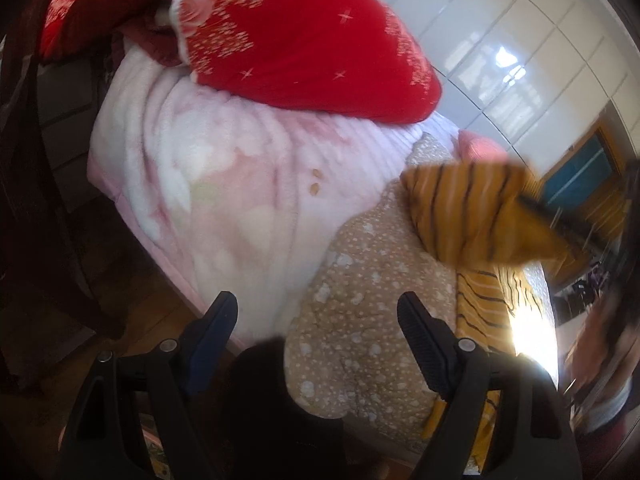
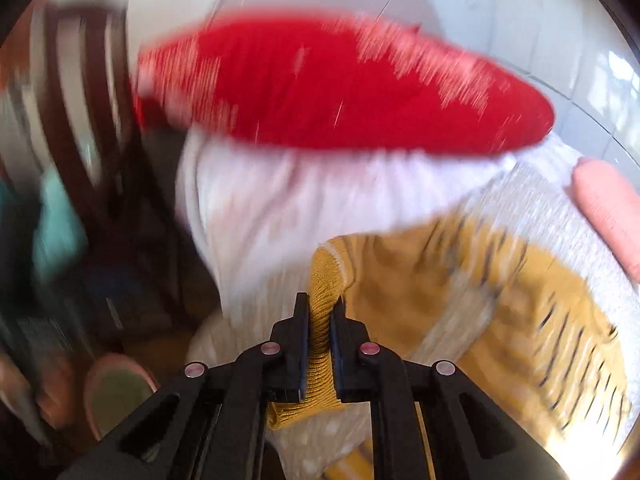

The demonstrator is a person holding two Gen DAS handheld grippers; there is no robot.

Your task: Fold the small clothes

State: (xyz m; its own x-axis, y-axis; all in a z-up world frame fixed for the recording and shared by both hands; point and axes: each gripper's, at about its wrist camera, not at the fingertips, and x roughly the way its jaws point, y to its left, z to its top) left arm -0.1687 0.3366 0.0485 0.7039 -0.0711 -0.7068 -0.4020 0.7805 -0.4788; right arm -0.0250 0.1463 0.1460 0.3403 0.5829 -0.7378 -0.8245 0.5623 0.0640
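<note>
A small mustard-yellow garment with thin black stripes (image 1: 472,216) hangs lifted at the right of the left wrist view, above a beige dotted blanket (image 1: 368,320). My left gripper (image 1: 316,308) is open and empty over the blanket's near edge. In the right wrist view, my right gripper (image 2: 320,312) is shut on the garment's ribbed yellow hem (image 2: 320,308). The rest of the striped garment (image 2: 500,312) spreads to the right below it. This view is motion-blurred.
A big red pillow (image 1: 312,40) lies on a pink fleece blanket (image 1: 208,168) on the bed; it shows blurred in the right wrist view (image 2: 340,84). Dark wooden furniture (image 1: 36,200) stands left. A white tiled wall (image 1: 520,52) is behind. Slippers (image 2: 116,392) lie on the floor.
</note>
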